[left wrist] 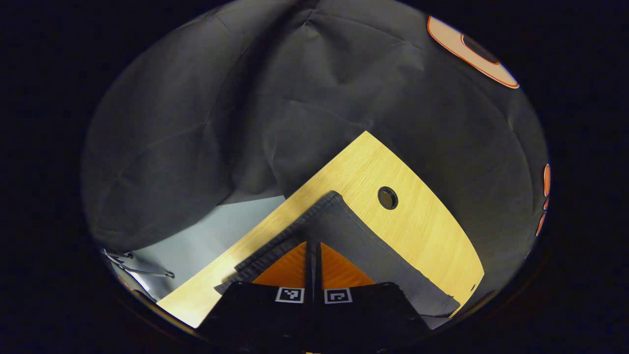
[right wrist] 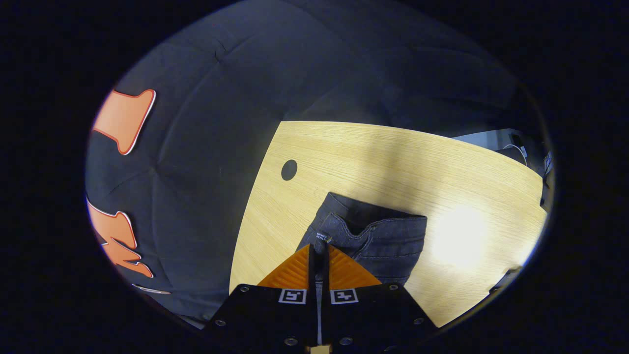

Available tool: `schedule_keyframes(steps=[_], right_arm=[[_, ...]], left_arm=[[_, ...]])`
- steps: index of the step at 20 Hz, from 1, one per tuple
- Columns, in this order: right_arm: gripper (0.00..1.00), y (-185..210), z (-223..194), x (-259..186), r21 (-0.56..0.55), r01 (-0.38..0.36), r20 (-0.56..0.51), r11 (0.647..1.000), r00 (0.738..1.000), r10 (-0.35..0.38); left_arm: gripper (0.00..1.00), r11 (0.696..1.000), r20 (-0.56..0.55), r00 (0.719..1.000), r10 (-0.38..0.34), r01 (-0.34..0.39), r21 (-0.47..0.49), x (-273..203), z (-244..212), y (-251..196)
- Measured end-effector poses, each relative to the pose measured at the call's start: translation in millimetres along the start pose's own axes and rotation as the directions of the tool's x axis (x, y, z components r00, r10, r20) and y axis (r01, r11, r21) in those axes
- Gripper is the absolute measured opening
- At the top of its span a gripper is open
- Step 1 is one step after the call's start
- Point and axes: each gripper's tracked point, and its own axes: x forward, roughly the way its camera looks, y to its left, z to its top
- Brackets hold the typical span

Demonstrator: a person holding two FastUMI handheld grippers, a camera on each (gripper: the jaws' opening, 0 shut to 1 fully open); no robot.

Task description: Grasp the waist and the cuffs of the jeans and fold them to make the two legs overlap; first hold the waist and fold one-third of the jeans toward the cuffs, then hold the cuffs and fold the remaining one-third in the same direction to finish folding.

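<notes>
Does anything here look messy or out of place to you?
Nothing stands out. The jeans lie on the table, unspilled and undamaged, with the right claw shut on the waist and the left claw shut on a hem.

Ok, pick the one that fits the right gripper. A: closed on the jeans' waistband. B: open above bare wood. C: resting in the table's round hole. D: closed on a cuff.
A: in the right gripper view the right gripper pinches the jeans at the waistband, fingers together on the denim.
</notes>
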Motion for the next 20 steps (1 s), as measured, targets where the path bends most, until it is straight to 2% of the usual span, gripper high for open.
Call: schedule_keyframes(steps=[2, 4, 5, 6, 7, 8, 9, 10, 11, 12, 13, 14, 15, 19, 20], right_arm=[[0.04, 12.4, 2.5, 9.7, -0.005, -0.007, -0.014, 1.0, 1.0, 0.007], [0.04, 9.1, -2.8, 19.8, -0.01, 0.019, -0.043, 1.0, 0.999, -0.019], [0.03, 14.1, -5.0, 21.6, 0.003, 0.011, -0.046, 1.0, 0.999, -0.01], [0.11, 18.7, -4.6, 24.6, -0.004, 0.003, -0.043, 1.0, 0.999, -0.003], [0.07, 22.7, -4.2, 23.8, -0.017, -0.01, -0.032, 1.0, 0.999, 0.009], [0.26, 22.0, -3.4, 23.7, -0.04, -0.017, -0.027, 0.999, 0.999, 0.016], [0.45, 16.7, -3.4, 13.5, -0.063, -0.018, -0.021, 0.998, 1.0, 0.017], [0.55, 11.5, -2.3, 8.2, -0.094, -0.009, -0.008, 0.995, 1.0, 0.009], [0.7, 3.6, 0.1, 2.8, -0.132, 0.009, 0.012, 0.991, 1.0, -0.007], [0.8, -3.5, 2.1, -0.7, -0.171, 0.024, 0.034, 0.985, 0.999, -0.019], [0.83, -10.4, 2.7, -4.6, -0.203, 0.044, 0.052, 0.978, 0.998, -0.034], [0.89, -17.0, 2.4, -6.4, -0.226, 0.053, 0.062, 0.973, 0.997, -0.04], [0.92, -26.0, 0.1, -6.9, -0.238, 0.07, 0.062, 0.969, 0.996, -0.057], [0.98, -68.3, -9.1, 0.7, -0.227, 0.12, 0.039, 0.967, 0.993, -0.114], [0.99, -77.3, -12.3, 5.4, -0.219, 0.128, 0.033, 0.967, 0.992, -0.124]], left_arm=[[0.01, 1.0, 0.001, 1.0, -0.019, 0.019, 0.018, -3.1, 3.1, -3.3], [0.01, 0.995, 0.037, 0.995, -0.088, 0.087, 0.041, -10.4, 15.2, -9.8], [0.01, 0.992, 0.064, 0.991, -0.117, 0.113, 0.062, -16.2, 23.2, -9.2], [0.01, 0.986, 0.09, 0.984, -0.153, 0.146, 0.085, -19.7, 27.7, -9.6], [0.01, 0.979, 0.116, 0.977, -0.181, 0.168, 0.117, -24.1, 34.1, -13.0], [0.09, 0.969, 0.138, 0.967, -0.214, 0.193, 0.153, -29.8, 32.5, -21.1], [0.11, 0.958, 0.162, 0.956, -0.244, 0.212, 0.193, -37.7, 33.3, -28.7], [0.29, 0.946, 0.19, 0.945, -0.267, 0.219, 0.24, -44.4, 38.5, -35.7], [0.47, 0.933, 0.219, 0.933, -0.286, 0.218, 0.288, -58.3, 37.5, -40.9], [0.65, 0.92, 0.247, 0.921, -0.3, 0.211, 0.332, -74.4, 35.1, -49.4], [0.83, 0.907, 0.271, 0.909, -0.317, 0.207, 0.367, -87.6, 32.0, -59.2], [0.8, 0.897, 0.294, 0.897, -0.332, 0.204, 0.392, -96.0, 29.1, -69.4], [0.8, 0.887, 0.312, 0.883, -0.35, 0.206, 0.412, -107.8, 24.4, -76.9], [0.96, 0.846, 0.381, 0.823, -0.421, 0.205, 0.492, -153.0, 2.5, -102.9], [0.9, 0.833, 0.401, 0.805, -0.438, 0.196, 0.518, -165.1, -2.8, -107.9]])
